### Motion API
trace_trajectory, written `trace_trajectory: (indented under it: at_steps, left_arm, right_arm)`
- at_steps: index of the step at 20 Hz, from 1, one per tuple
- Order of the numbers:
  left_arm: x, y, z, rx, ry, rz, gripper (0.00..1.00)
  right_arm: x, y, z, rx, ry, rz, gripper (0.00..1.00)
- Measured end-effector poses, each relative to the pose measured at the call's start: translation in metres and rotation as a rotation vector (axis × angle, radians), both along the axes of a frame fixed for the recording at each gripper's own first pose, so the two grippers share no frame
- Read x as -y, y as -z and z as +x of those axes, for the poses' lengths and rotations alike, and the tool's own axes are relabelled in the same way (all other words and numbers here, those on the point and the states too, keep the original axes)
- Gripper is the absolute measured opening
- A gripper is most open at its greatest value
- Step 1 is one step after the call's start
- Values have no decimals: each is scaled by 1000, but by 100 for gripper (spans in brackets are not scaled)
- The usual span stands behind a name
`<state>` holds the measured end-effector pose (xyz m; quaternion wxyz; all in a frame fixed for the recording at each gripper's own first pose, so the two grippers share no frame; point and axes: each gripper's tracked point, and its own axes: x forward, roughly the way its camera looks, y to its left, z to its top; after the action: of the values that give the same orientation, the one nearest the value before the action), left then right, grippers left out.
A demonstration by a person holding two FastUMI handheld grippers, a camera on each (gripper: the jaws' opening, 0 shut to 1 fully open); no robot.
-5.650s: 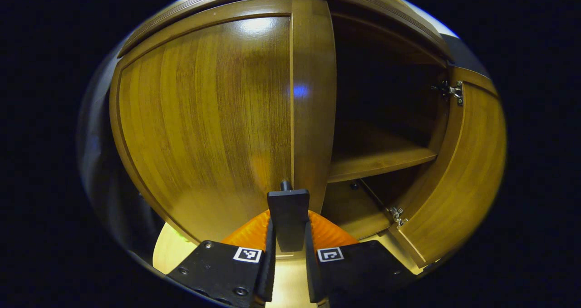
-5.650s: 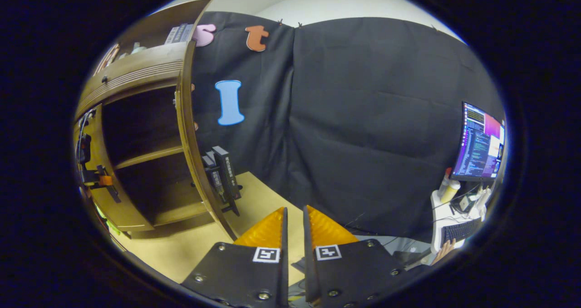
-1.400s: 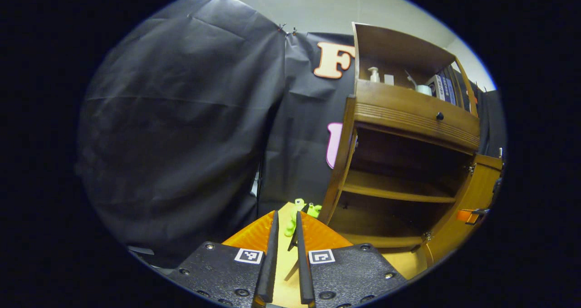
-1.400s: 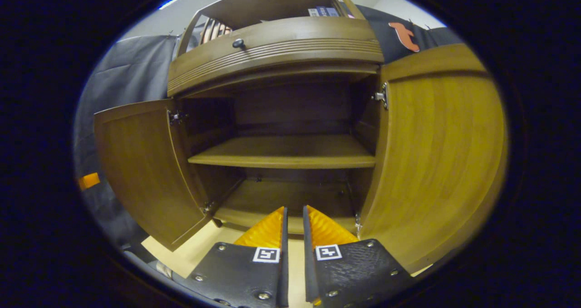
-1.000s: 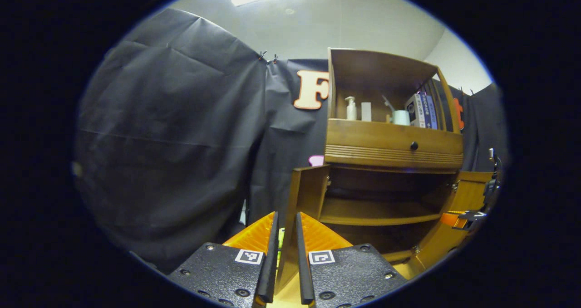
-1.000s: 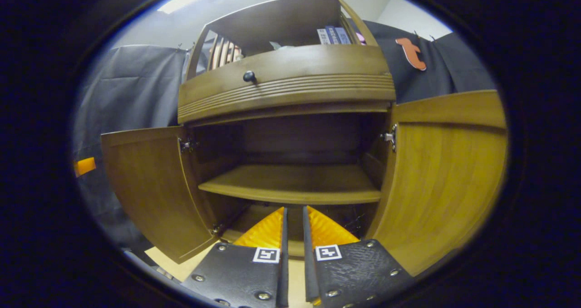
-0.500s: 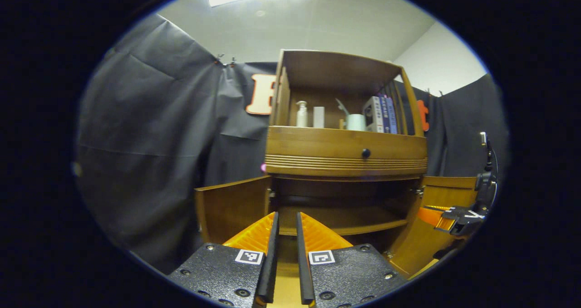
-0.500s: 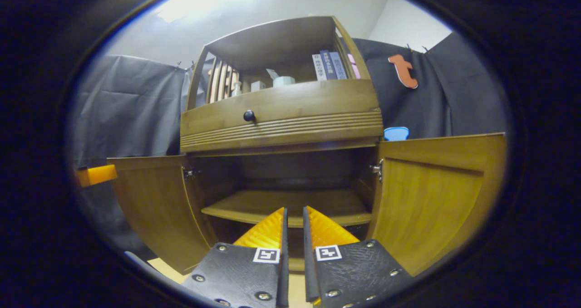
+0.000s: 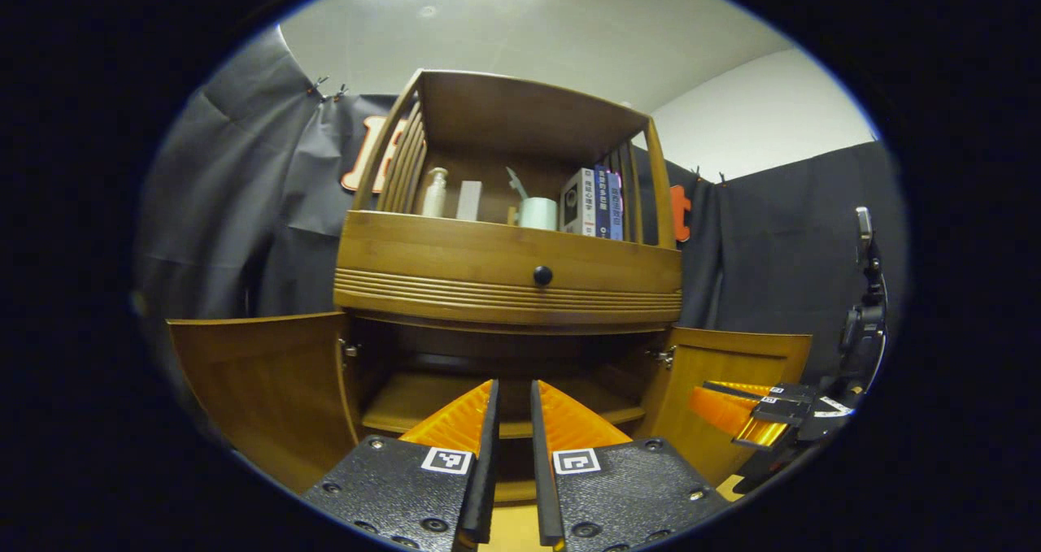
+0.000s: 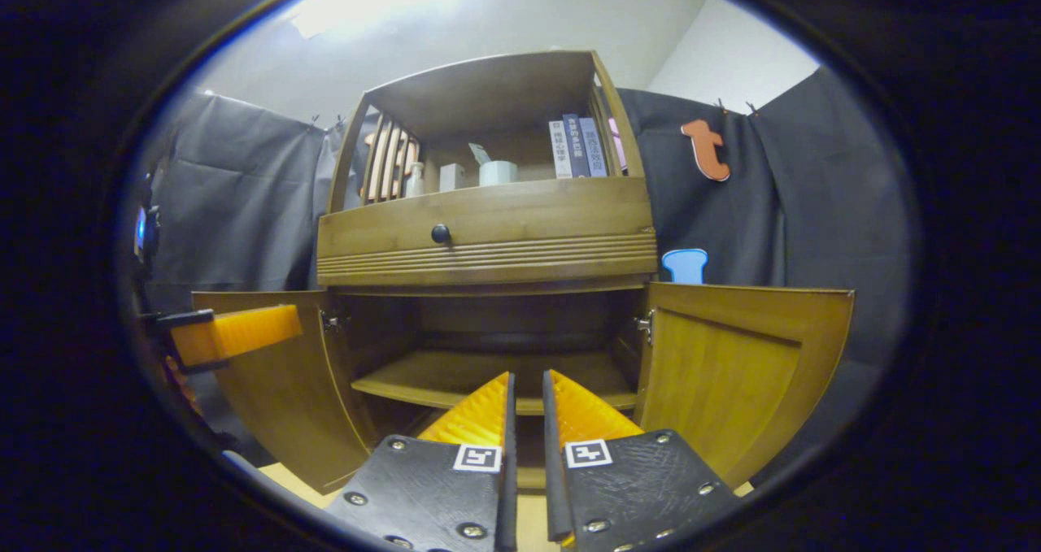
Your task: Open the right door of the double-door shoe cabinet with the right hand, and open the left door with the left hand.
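The wooden shoe cabinet (image 9: 504, 280) faces both views with both doors swung wide. Its left door (image 9: 256, 385) (image 10: 280, 402) and right door (image 9: 736, 377) (image 10: 744, 369) stand out to the sides, baring an inner shelf (image 10: 488, 381). My left gripper (image 9: 512, 393) sits low in the left gripper view, shut with nothing between its fingers and back from the cabinet. It also shows in front of the left door (image 10: 232, 332). My right gripper (image 10: 526, 385) is shut and empty, centred before the opening. It also appears by the right door (image 9: 768, 410).
A drawer with a black knob (image 9: 542, 275) (image 10: 440, 233) sits above the doors. The top shelf holds a bottle (image 9: 433, 192), a cup (image 9: 537, 212) and books (image 9: 595, 202). Black cloth hangs on both sides. A light wooden floor (image 9: 508, 532) lies below.
The left gripper has let go of the left door's handle, and that door now stands open. Both grippers have drawn back and turned to face the cabinet front.
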<state>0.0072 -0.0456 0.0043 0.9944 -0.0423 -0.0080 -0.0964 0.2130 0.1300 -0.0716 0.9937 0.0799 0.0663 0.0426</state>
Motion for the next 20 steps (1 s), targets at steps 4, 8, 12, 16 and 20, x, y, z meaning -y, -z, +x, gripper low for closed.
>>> trace_trajectory:
  at_steps: [4, 8, 12, 16, 20]
  left_arm:
    - [10, 10, 3, -24, 30, 8, 23]
    - [20, 14, 3, -37, 55, -9, 23]
    - [18, 10, 4, -11, 58, -19, 22]
    - [8, 10, 6, -7, 27, -24, 50]
    - [0, 7, 9, 3, -5, -32, 80]
  right_arm:
    - [-3, -10, -7, 15, 16, 0, 15]
    - [-10, -12, -8, 18, 19, -6, 15]
    - [-14, -12, -8, 18, 24, 23, 22]
    - [-10, -16, -6, 30, 39, 27, 27]
    - [-15, -19, -5, 43, 29, 28, 68]
